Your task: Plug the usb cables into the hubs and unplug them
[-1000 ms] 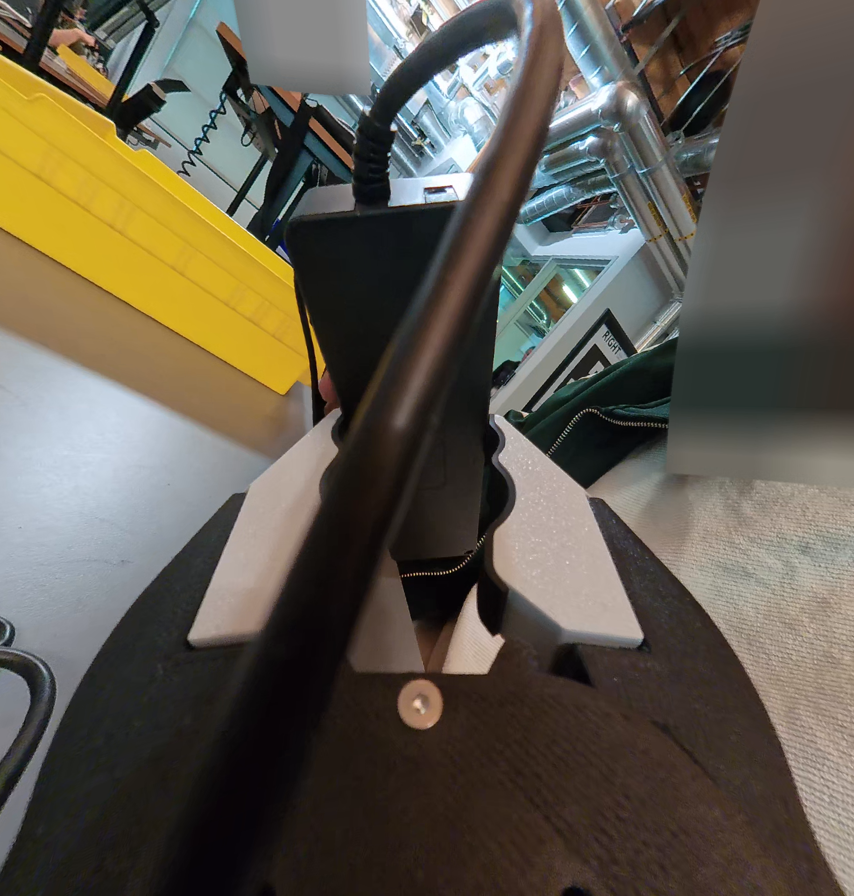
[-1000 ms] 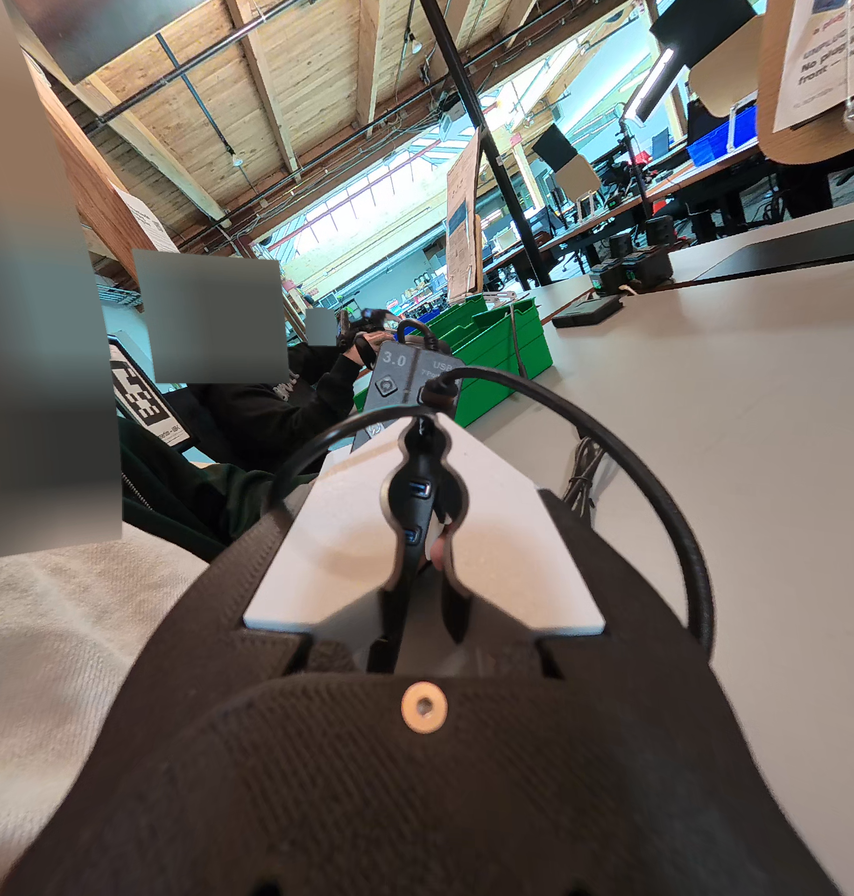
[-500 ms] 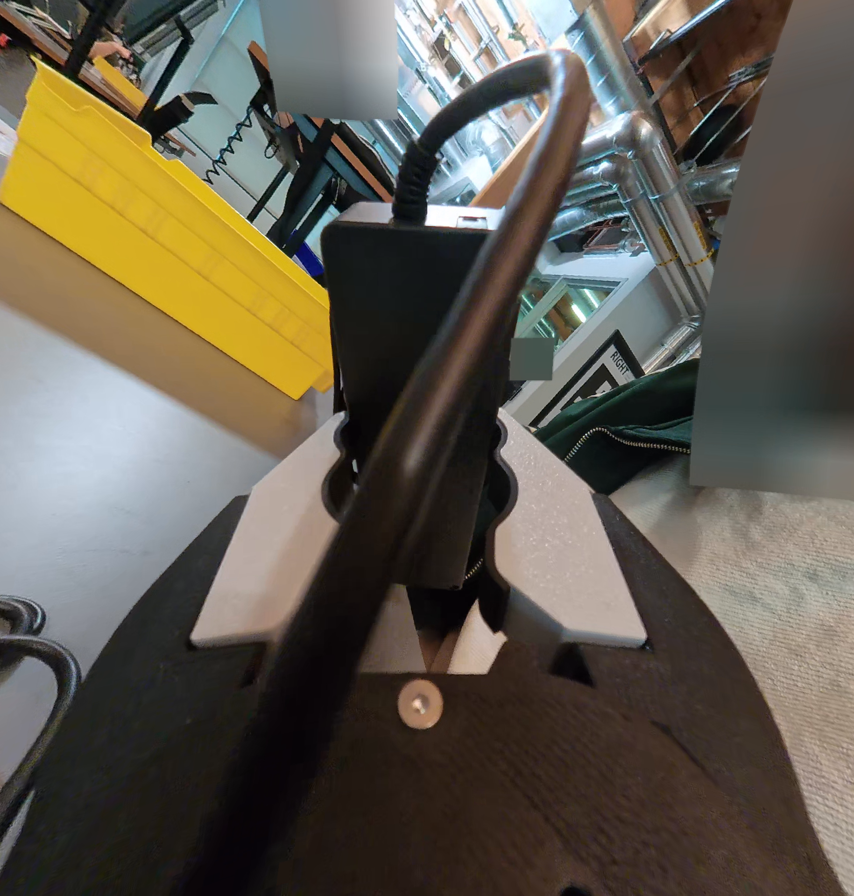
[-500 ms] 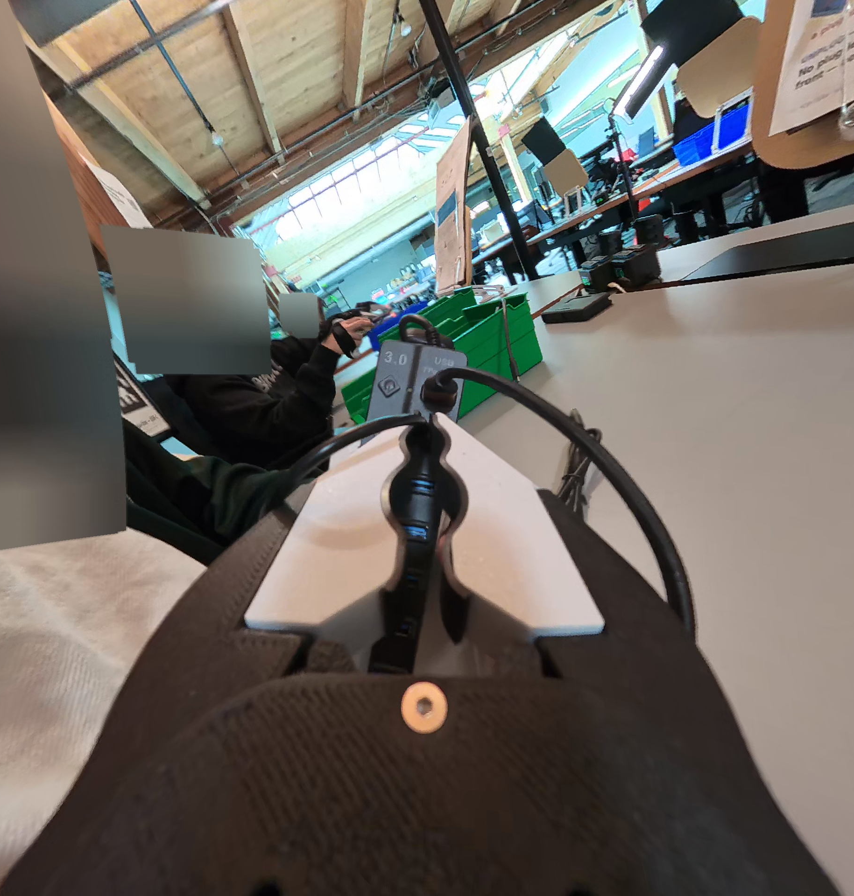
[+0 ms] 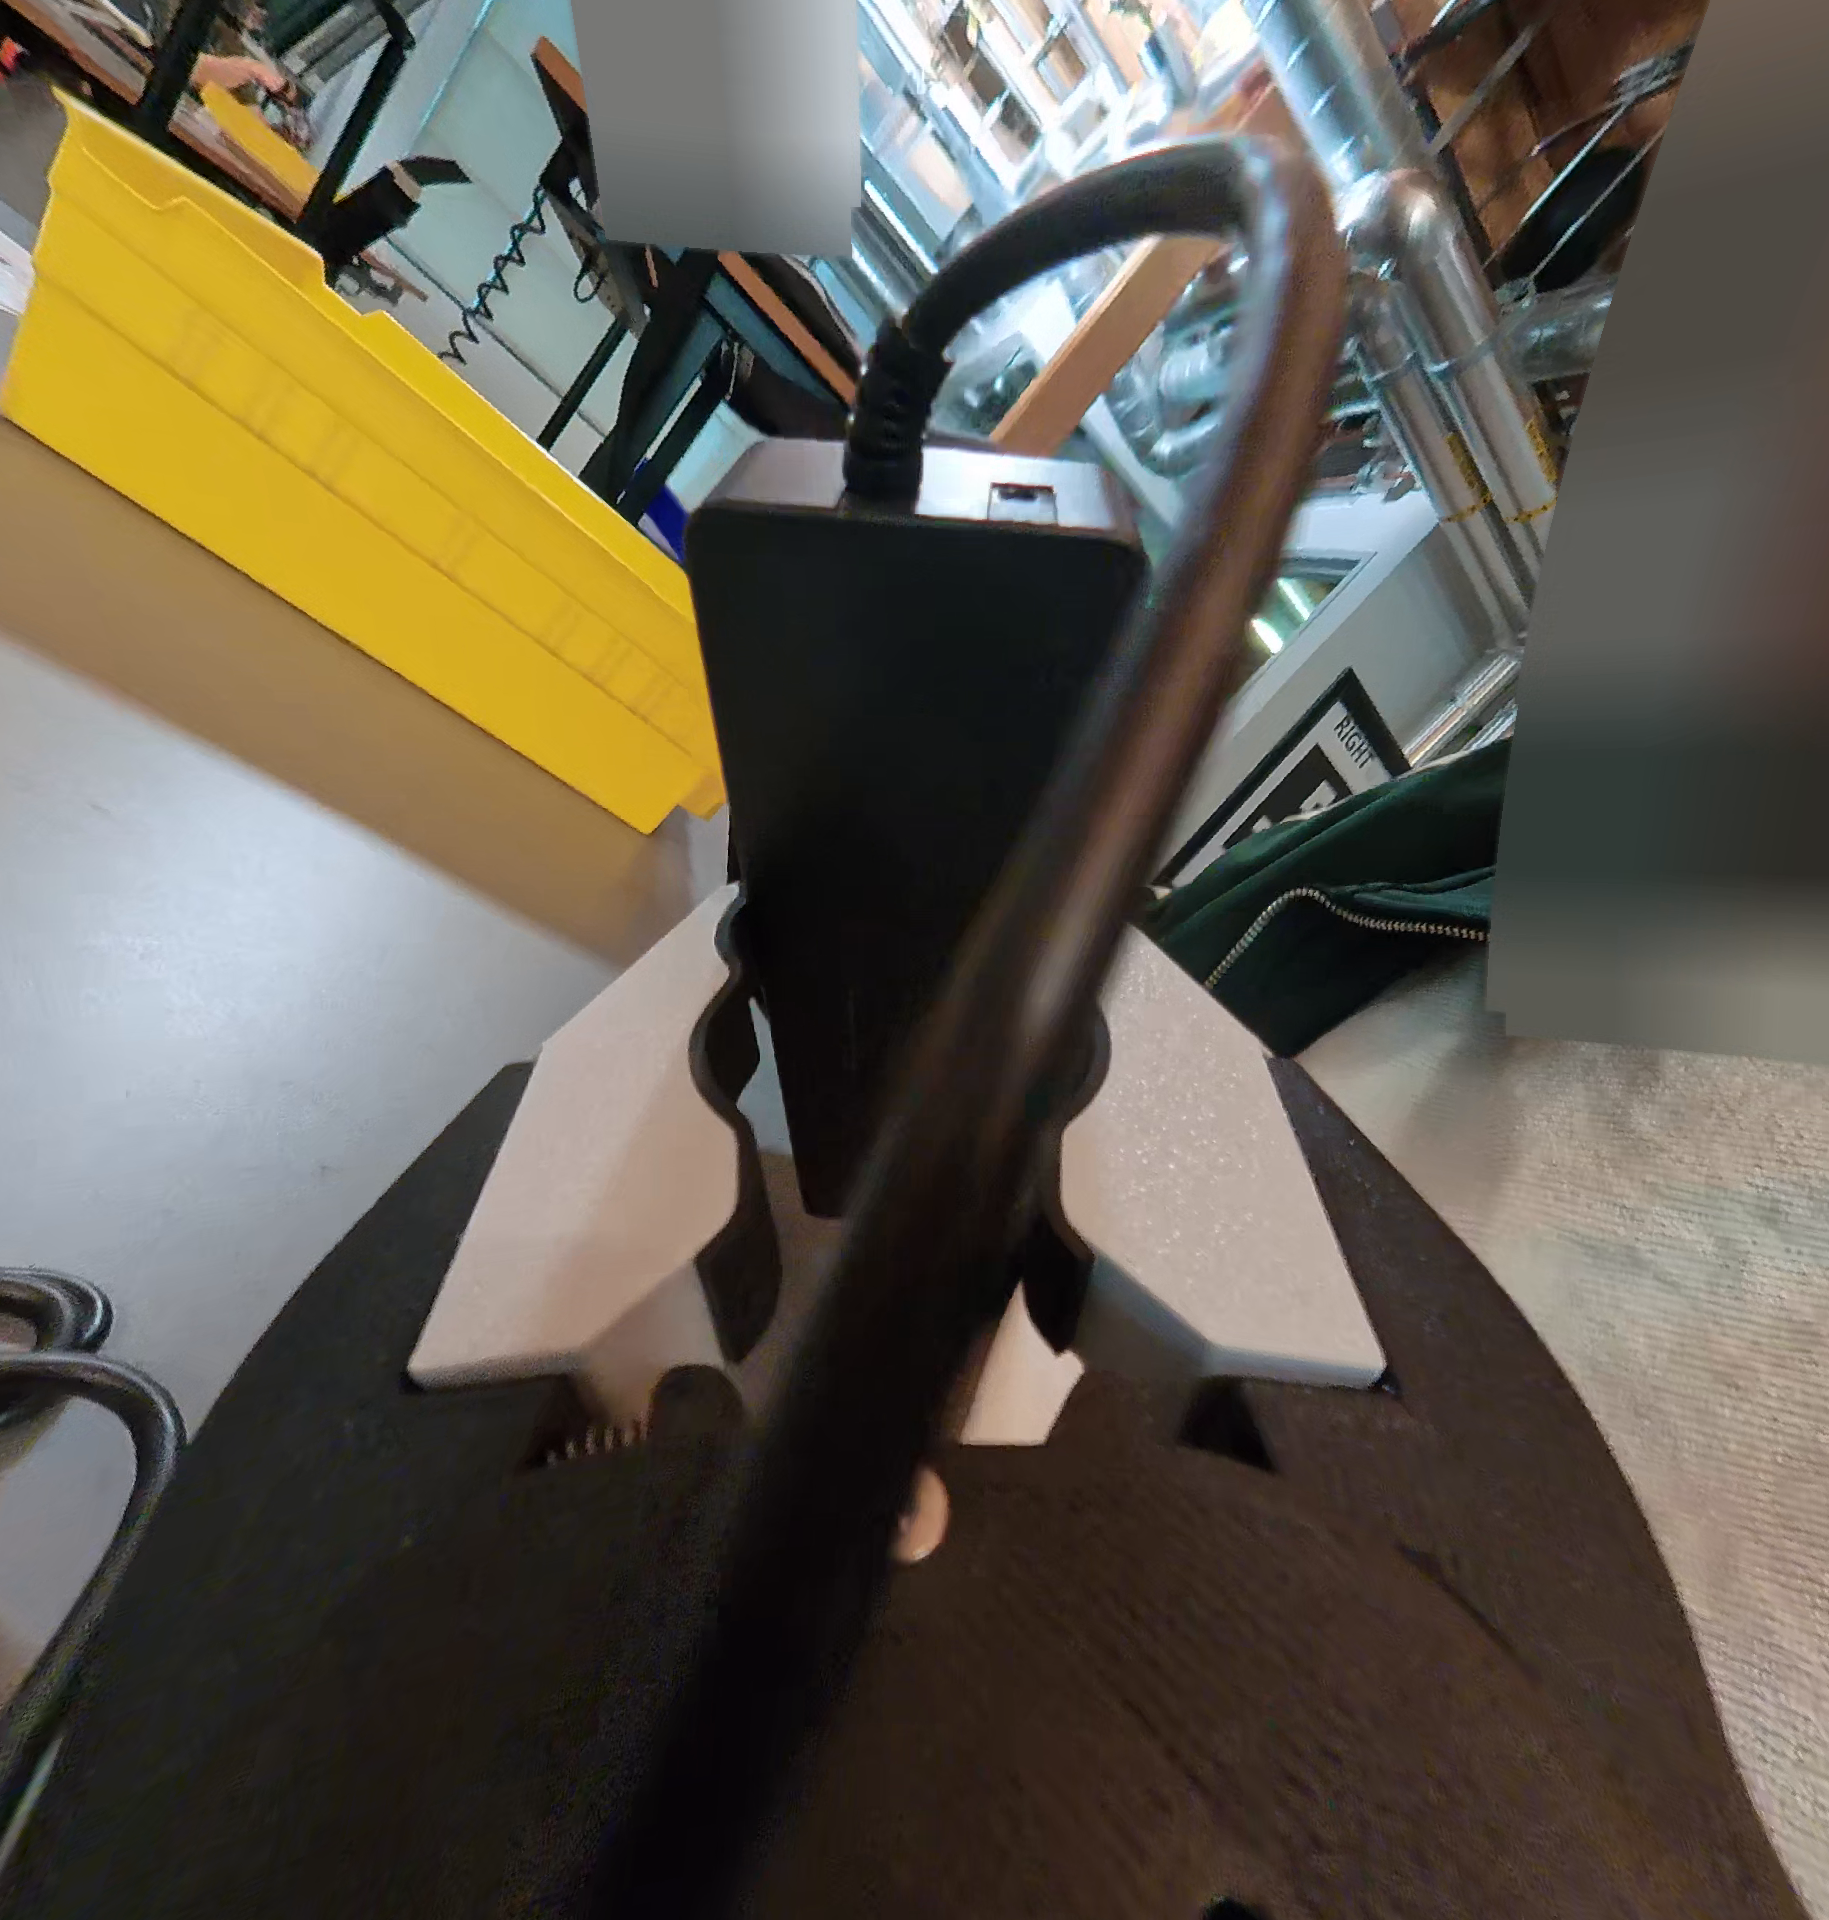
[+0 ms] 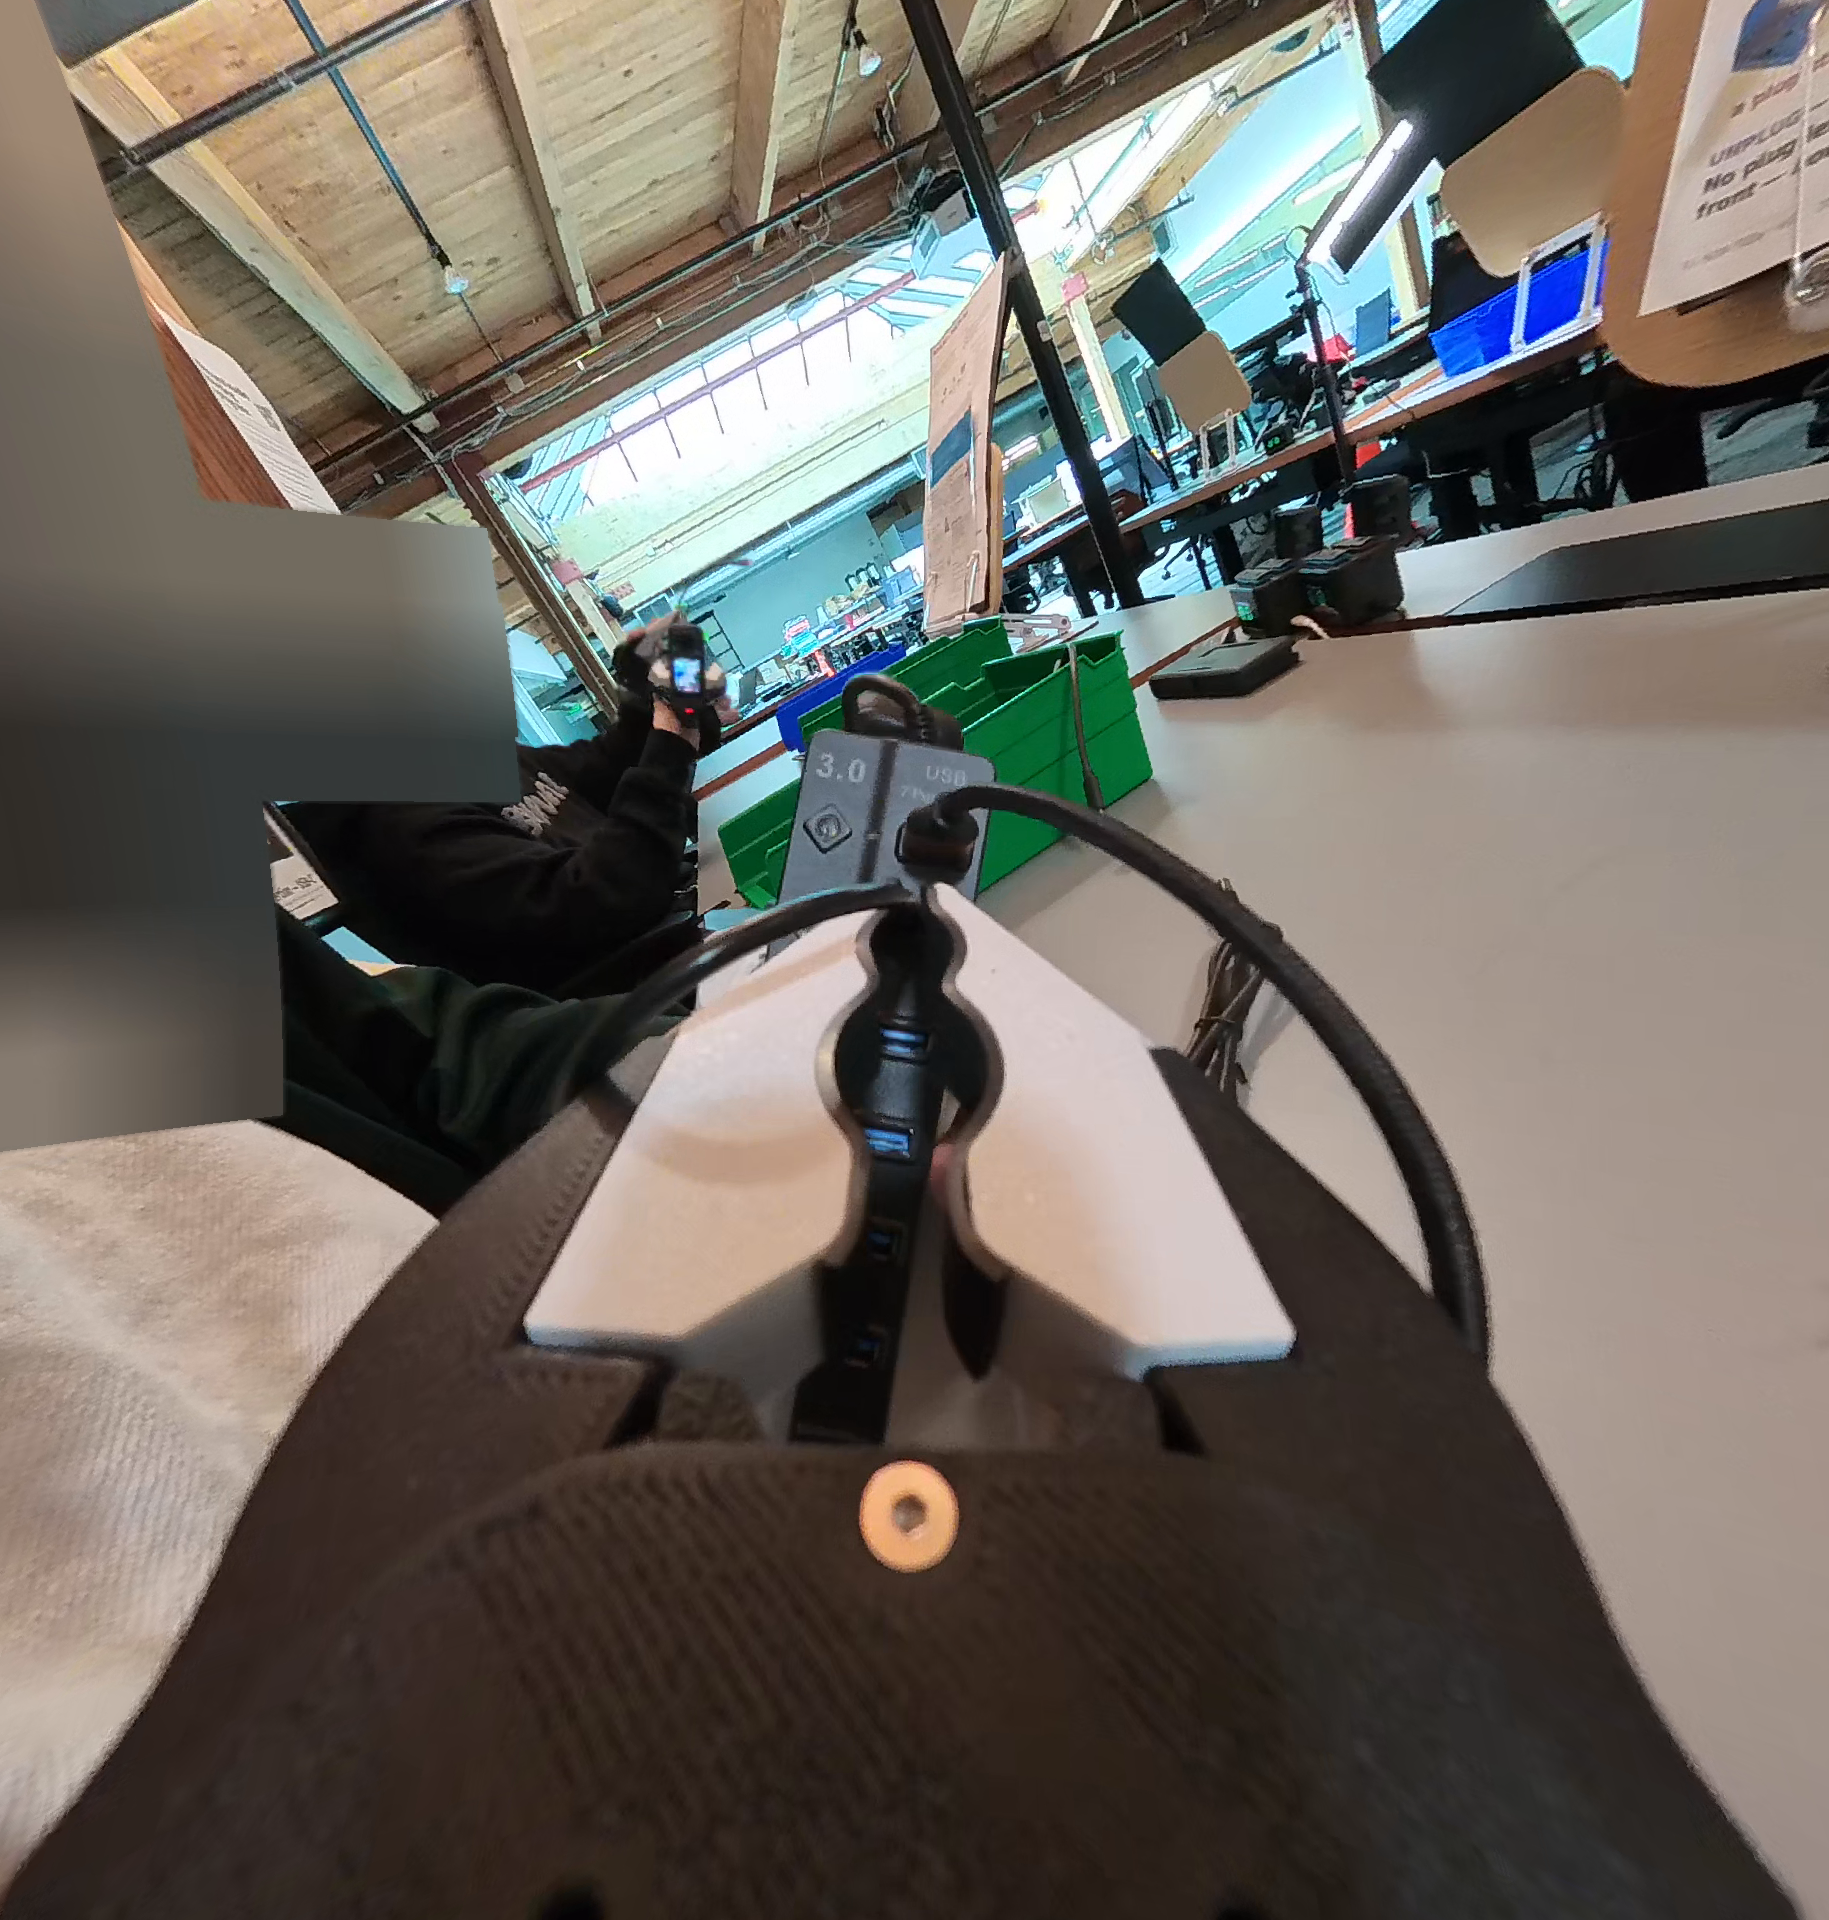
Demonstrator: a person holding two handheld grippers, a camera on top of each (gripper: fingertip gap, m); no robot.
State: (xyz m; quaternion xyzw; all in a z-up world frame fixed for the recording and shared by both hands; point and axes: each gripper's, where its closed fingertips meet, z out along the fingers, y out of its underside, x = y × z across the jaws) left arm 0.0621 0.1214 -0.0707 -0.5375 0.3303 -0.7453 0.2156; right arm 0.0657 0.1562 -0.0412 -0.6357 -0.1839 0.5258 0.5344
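— Hub first: where is the flat black rectangular USB hub [image 5: 889, 831] sitting?

— It is standing upright between the white fingers [image 5: 598, 1174] of the left gripper [image 5: 905, 1091], which are spread about as wide as the hub and seem to be pressing its sides. In the right wrist view the right gripper [image 6: 915, 1091] is nearly closed, pinching the same hub's narrow edge, the one with the row of blue ports [image 6: 889, 1141].

— And the cable?

— A thick black USB cable [image 5: 1149, 727] is leaving the hub's far end, arching over and running back across the left gripper's body. In the right view a black plug [image 6: 931, 836] is sitting in the hub's grey face beyond the fingertips, its lead looping off to the right.

— What is lying around?

— A yellow plastic bin [image 5: 318, 457] is lying ahead-left of the left gripper, green bins [image 6: 1003, 717] ahead of the right one. Both are resting on a pale grey tabletop [image 6: 1512, 935] in a workshop with timber ceiling beams.
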